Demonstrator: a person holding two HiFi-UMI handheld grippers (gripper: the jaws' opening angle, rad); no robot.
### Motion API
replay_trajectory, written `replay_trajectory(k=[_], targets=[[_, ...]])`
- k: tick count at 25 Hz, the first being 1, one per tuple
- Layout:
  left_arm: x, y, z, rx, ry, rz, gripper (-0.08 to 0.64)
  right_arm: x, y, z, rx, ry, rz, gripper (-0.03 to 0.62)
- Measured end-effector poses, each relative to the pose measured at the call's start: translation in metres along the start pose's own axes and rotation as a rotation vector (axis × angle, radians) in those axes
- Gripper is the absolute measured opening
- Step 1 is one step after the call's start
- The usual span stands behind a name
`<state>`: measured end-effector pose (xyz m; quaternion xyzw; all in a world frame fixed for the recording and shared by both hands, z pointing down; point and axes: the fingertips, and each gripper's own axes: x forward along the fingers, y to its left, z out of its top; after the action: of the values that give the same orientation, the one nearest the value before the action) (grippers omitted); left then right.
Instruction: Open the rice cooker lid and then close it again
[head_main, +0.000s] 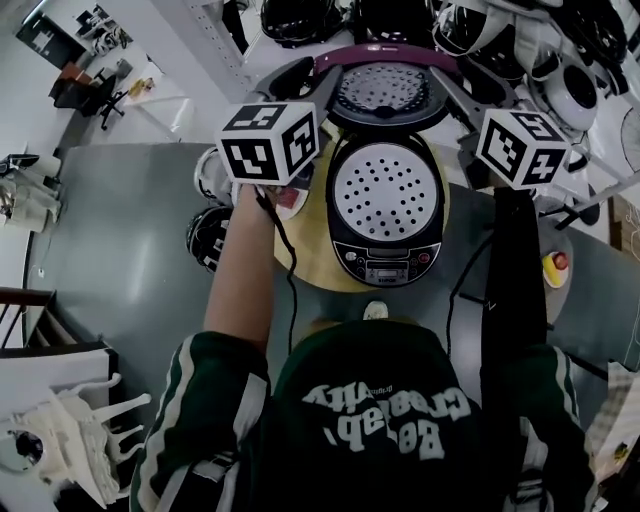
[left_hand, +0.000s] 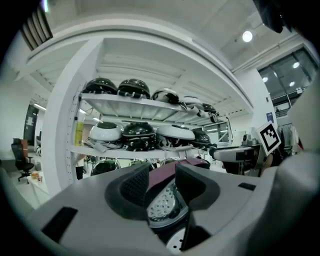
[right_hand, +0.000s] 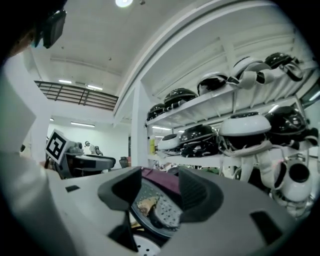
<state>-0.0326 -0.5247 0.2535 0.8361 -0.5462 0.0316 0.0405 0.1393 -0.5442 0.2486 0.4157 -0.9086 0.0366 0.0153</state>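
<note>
1. A rice cooker (head_main: 386, 262) is seen from above on a round wooden table (head_main: 312, 264), with its control panel turned toward the person.
2. Its lid (head_main: 385, 95) is raised at the far side. The perforated inner plate is shown to the camera, and a maroon rim runs along the top.
3. A white perforated tray (head_main: 385, 190) is laid over the cooker's mouth.
4. The left gripper (left_hand: 164, 182) is held by the lid's left edge and is released. Its jaws are parted, and the maroon rim is seen through the gap.
5. The right gripper (right_hand: 160, 189) is held by the lid's right edge, also unclenched. The inner plate is seen between its parted jaws.
6. Whether either gripper touches the lid cannot be told.
7. Behind the table, helmets (left_hand: 140, 136) are lined up on white shelves (left_hand: 145, 106).
8. Green sleeves (head_main: 205, 400) with white stripes are seen at the bottom of the head view.
</note>
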Motion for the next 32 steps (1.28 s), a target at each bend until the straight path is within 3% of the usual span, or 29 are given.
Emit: replay_trajectory(k=[8,13,19,32], targets=[[0.041,0.024,0.015,-0.024,0.039,0.054,0.167,0.041,-0.034,0.006,0.062,0.063,0.012,0.238],[0.062,0.027,0.001,-0.077,0.097,0.029,0.168,0.061,-0.040,-0.009,0.123,0.137,0.031,0.262],[0.061,0.025,-0.004,-0.189,0.085,0.001,0.153,0.059,-0.038,-0.012,0.140,0.151,0.040,0.264],[0.012,-0.009,-0.015,-0.172,0.062,-0.036,0.129,0.012,-0.004,-0.025,0.130,0.179,0.091,0.264]])
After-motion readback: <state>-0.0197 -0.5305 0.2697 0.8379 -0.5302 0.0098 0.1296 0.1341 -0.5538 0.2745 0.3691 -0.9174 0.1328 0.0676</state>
